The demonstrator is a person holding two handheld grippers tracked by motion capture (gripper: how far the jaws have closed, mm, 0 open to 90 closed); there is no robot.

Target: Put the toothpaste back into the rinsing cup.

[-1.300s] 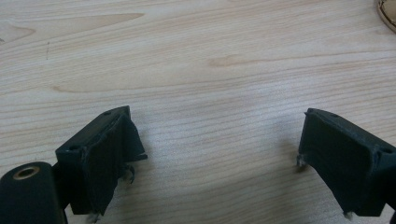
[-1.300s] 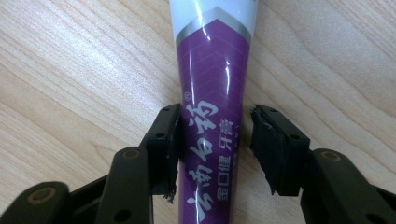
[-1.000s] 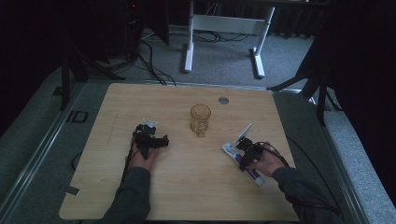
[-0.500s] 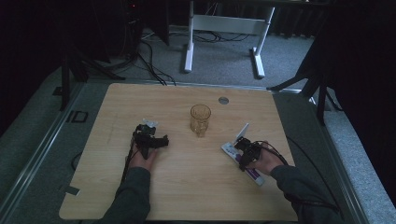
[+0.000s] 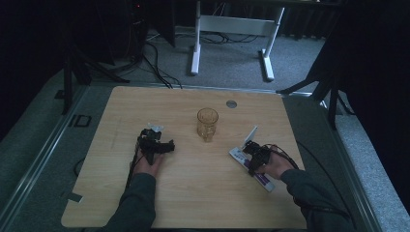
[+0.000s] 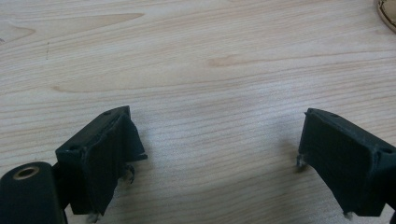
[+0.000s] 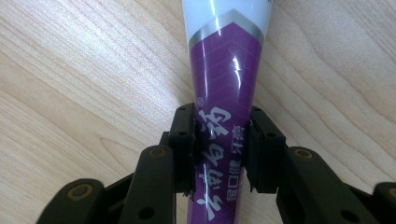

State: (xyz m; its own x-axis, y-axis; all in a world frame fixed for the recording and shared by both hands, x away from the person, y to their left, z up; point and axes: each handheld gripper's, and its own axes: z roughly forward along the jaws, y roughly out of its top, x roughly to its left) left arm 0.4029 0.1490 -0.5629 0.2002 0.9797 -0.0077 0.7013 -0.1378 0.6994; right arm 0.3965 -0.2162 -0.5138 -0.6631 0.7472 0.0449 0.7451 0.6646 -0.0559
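A purple and white toothpaste tube (image 5: 238, 154) (image 7: 224, 60) lies flat on the wooden table (image 5: 193, 193) at the right. My right gripper (image 5: 255, 155) (image 7: 223, 126) is shut on its purple part. Its jaws have just been closing, and both pads now press the tube's sides. A hand rests behind it. My left gripper (image 5: 155, 140) (image 6: 217, 140) sits low over bare wood at the left, open wide with nothing between its fingers. An amber glass (image 5: 207, 123) stands upright between the two grippers, and its rim (image 6: 388, 11) shows at the top right corner of the left gripper view.
A small round grey disc (image 5: 231, 103) is set in the tabletop behind the glass. A white desk frame (image 5: 232, 24) and black stands with cables are on the floor beyond the far edge. A small white piece (image 5: 250, 135) sticks up just beyond the right gripper.
The right gripper's jaws have drawn in onto the toothpaste tube. Both hands and the glass have kept their places.
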